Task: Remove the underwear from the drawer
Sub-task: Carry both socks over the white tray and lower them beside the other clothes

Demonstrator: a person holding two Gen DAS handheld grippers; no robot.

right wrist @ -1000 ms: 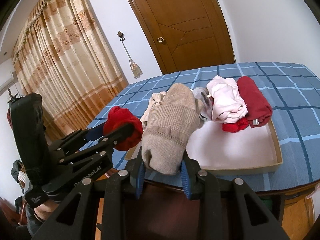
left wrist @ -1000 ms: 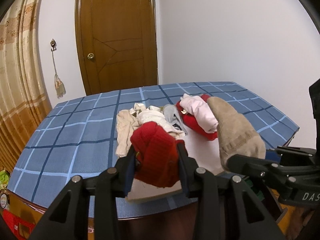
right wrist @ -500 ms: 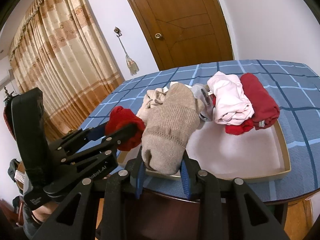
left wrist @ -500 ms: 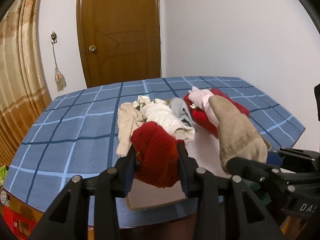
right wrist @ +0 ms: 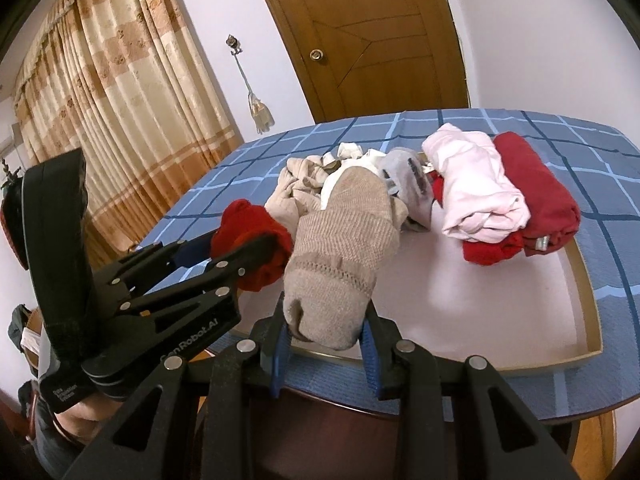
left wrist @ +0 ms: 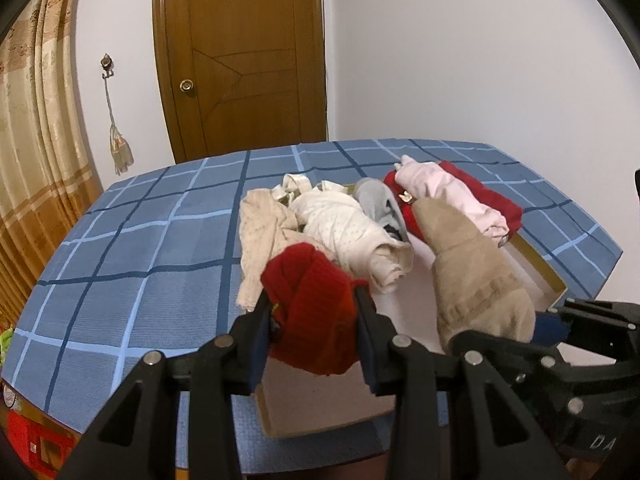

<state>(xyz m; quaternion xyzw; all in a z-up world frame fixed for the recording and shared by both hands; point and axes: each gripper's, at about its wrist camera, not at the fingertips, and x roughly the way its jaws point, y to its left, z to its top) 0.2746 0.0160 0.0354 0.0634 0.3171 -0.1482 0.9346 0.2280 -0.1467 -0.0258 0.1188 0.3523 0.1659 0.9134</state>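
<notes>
A shallow cardboard drawer tray (right wrist: 588, 292) lies on the table and holds rolled clothes: a pink roll (right wrist: 472, 176), a dark red roll (right wrist: 536, 184), a grey piece (right wrist: 404, 176) and cream pieces (left wrist: 340, 220). My left gripper (left wrist: 312, 300) is shut on a red knit garment (left wrist: 312, 320), held above the tray's near left corner. To its right, my right gripper (right wrist: 326, 320) is shut on a beige knit garment (right wrist: 344, 248) over the tray's near edge. Each gripper shows in the other's view: the left gripper (right wrist: 248, 240) and the right gripper (left wrist: 500, 328).
A blue checked cloth (left wrist: 140, 260) covers the table. A beige garment (left wrist: 260, 240) hangs over the tray's left rim onto it. Behind the table are a brown door (left wrist: 248, 60) and a white wall. Patterned curtains (right wrist: 120, 100) hang at the left.
Both grippers have moved forward and down towards the table, side by side, each still holding its garment. The clothes in the tray have not moved.
</notes>
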